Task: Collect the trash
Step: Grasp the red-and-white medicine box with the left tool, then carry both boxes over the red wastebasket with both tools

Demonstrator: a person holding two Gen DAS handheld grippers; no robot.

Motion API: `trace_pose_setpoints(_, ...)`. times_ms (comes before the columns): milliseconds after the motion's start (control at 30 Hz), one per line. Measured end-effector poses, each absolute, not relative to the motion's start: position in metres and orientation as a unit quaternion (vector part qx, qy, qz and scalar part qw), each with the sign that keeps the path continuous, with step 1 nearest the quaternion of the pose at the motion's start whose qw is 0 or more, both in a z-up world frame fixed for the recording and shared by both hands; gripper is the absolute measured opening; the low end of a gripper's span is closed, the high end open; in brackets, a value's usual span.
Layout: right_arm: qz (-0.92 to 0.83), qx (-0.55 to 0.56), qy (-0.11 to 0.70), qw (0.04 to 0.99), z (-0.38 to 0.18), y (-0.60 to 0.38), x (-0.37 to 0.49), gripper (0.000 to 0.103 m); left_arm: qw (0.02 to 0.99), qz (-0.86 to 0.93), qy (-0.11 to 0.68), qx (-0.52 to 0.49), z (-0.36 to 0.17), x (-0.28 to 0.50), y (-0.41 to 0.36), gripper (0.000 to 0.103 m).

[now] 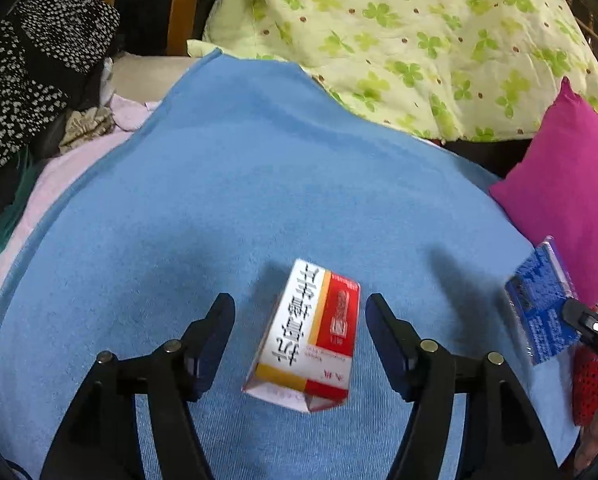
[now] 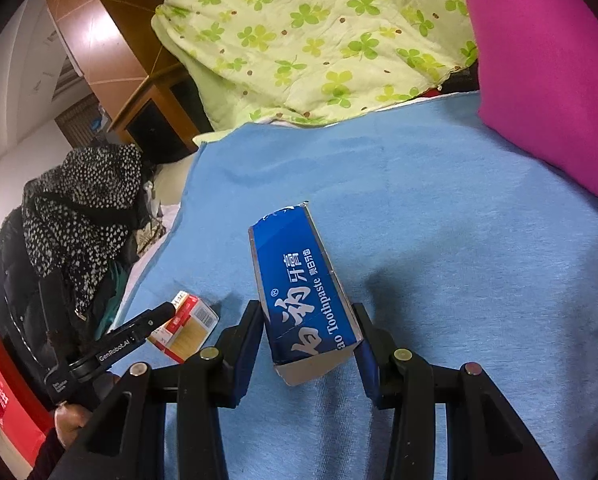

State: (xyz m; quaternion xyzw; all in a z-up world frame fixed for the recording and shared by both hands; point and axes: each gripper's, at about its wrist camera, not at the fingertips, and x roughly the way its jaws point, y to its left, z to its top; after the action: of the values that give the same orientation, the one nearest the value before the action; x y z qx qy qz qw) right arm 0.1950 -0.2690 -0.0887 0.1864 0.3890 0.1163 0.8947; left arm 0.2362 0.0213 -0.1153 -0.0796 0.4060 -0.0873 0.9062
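Note:
A white, red and yellow medicine box (image 1: 309, 340) lies on the blue towel (image 1: 239, 200). My left gripper (image 1: 300, 308) is open, its fingers on either side of the box with gaps on both sides. My right gripper (image 2: 307, 320) is shut on a blue toothpaste box (image 2: 303, 288) and holds it over the towel. The toothpaste box also shows at the right edge of the left wrist view (image 1: 539, 304). The medicine box (image 2: 187, 326) and the left gripper's finger (image 2: 139, 328) show at lower left in the right wrist view.
A magenta pillow (image 1: 567, 200) lies at the right. A green clover-print quilt (image 1: 399, 32) is heaped at the back. Dark spotted clothing (image 1: 31, 64) is piled at the left beside a wooden cabinet (image 1: 159, 4). A red mesh object (image 1: 591, 384) is at the right edge.

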Motion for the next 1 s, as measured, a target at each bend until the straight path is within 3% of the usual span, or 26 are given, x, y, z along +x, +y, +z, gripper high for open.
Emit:
trace_pose_setpoints(367, 0.104, 0.175, 0.432, 0.878, -0.114, -0.259, 0.204, 0.047, 0.887, -0.082, 0.451, -0.055, -0.136, 0.238, 0.012, 0.073)
trace_pose_setpoints(467, 0.103, 0.179, 0.431, 0.878, -0.113, -0.260, 0.202, 0.047, 0.888, -0.084, 0.448, -0.056, -0.136, 0.236, 0.013, 0.057)
trace_pose_setpoints(1000, 0.104, 0.197, 0.393, 0.892, -0.086, -0.265, 0.170, 0.047, 0.926, -0.082, 0.368, 0.001, -0.095, 0.179, -0.015, 0.052)
